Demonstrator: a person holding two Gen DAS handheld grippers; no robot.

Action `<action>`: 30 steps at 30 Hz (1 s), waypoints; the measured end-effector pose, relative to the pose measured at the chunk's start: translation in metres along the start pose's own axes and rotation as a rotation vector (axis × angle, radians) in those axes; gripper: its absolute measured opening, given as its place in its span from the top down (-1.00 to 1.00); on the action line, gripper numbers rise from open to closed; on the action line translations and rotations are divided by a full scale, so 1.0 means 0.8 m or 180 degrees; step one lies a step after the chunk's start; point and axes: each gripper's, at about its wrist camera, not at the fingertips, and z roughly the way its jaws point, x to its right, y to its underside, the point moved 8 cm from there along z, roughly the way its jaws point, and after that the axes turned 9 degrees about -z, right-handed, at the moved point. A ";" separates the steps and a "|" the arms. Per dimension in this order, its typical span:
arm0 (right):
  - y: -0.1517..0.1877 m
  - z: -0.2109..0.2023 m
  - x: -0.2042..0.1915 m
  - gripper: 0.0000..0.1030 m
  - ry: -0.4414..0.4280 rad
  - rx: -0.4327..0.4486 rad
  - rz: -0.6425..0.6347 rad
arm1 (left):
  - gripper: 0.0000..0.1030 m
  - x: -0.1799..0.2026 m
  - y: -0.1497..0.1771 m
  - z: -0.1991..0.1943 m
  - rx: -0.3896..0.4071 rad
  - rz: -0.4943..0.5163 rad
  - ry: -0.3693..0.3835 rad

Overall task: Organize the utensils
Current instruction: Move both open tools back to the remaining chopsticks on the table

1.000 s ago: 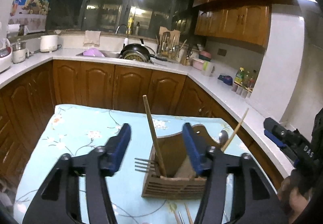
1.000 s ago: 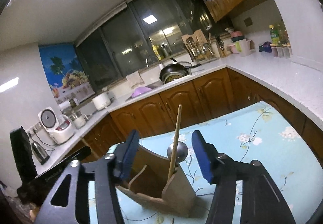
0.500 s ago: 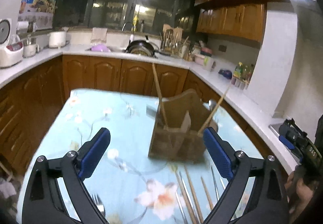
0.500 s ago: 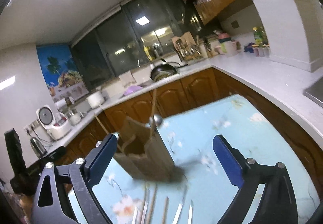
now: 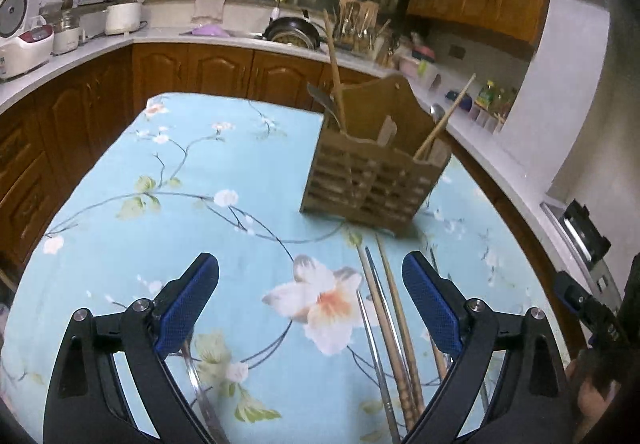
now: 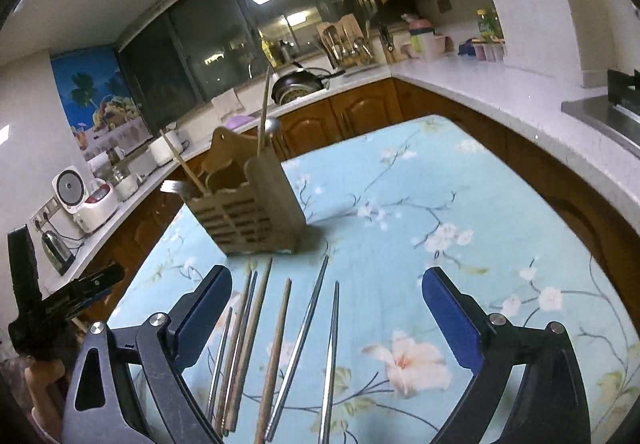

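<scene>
Two hand-held grippers hang over our bench [image 5: 120, 228], and both stand wide with nothing between the pads: the left hand-held gripper [image 5: 310, 308] and the right hand-held gripper [image 6: 327, 318] have each just been opening, and both are empty. We see the task's things lying in a loose row on the flowered cloth in front of the wooden caddy [image 5: 374, 171]: wooden chopsticks [image 6: 276, 356] and metal chopsticks [image 6: 330, 356], their tips pointing toward the caddy. The caddy stands upright farther along the bench and already holds a few pieces, among them a long wooden stick [image 5: 335, 71], a spoon [image 6: 271, 125] and a fork [image 6: 176, 185]. We judge the step in hand to be picking up the next loose piece. To do it well, we would single out one stick lying apart from its neighbours, bring the jaws down astride it across its length, and close near the middle so it does not swing. The sticks nearest the left hand-held gripper lie touching one another, so a careless close could catch two or roll one away. What lies under the left hand-held gripper's own finger we cannot tell clearly.
</scene>
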 end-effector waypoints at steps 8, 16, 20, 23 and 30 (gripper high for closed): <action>0.003 0.015 -0.007 -0.89 -0.0014 -0.0097 -0.0059 | -0.84 0.011 0.012 0.027 -0.0240 0.0115 -0.0038; 0.004 0.046 -0.011 -0.88 -0.0002 -0.0269 -0.0147 | -0.82 0.021 0.018 0.062 -0.0470 0.0163 -0.0048; 0.004 0.068 -0.013 -0.73 -0.0005 -0.0390 -0.0188 | -0.68 0.030 0.018 0.081 -0.0571 0.0205 -0.0038; 0.003 0.084 -0.015 -0.49 -0.0025 -0.0496 -0.0218 | -0.62 0.037 0.016 0.096 -0.0628 0.0225 -0.0038; 0.005 0.123 -0.007 0.11 -0.0059 -0.0756 -0.0156 | -0.29 0.050 0.022 0.137 -0.0873 0.0315 -0.0054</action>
